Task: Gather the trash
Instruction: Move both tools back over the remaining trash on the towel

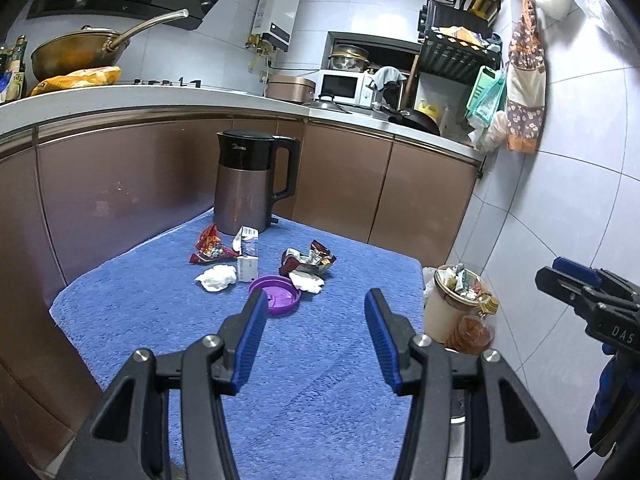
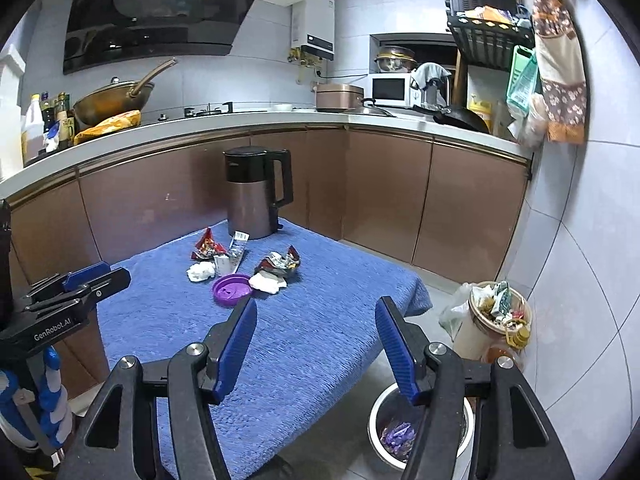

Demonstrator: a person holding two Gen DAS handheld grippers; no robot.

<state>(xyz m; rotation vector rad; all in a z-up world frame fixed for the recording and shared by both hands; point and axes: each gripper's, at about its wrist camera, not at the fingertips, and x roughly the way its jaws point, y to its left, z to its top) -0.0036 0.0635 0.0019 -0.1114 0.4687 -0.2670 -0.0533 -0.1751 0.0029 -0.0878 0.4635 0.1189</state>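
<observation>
Trash lies on a blue towel-covered table [image 1: 320,392] in front of a kettle [image 1: 250,184]: a red snack wrapper [image 1: 210,246], a small white box [image 1: 247,268], two crumpled tissues [image 1: 216,278] [image 1: 306,282], a dark crumpled wrapper [image 1: 308,260] and a purple lid [image 1: 275,294]. My left gripper [image 1: 316,296] hovers open just short of the lid, nothing between its fingers. My right gripper [image 2: 318,303] is open and empty over the table's near right corner, above a steel bin [image 2: 373,414] holding a purple wrapper [image 2: 396,432]. The lid [image 2: 232,288] lies ahead to its left.
A beige bin [image 2: 470,336] heaped with rubbish stands on the floor by the tiled wall, right of the table. Brown cabinets and a counter with a wok [image 1: 76,54] and microwave [image 1: 340,86] run behind. The left gripper [image 2: 96,276] shows at the right wrist view's left edge.
</observation>
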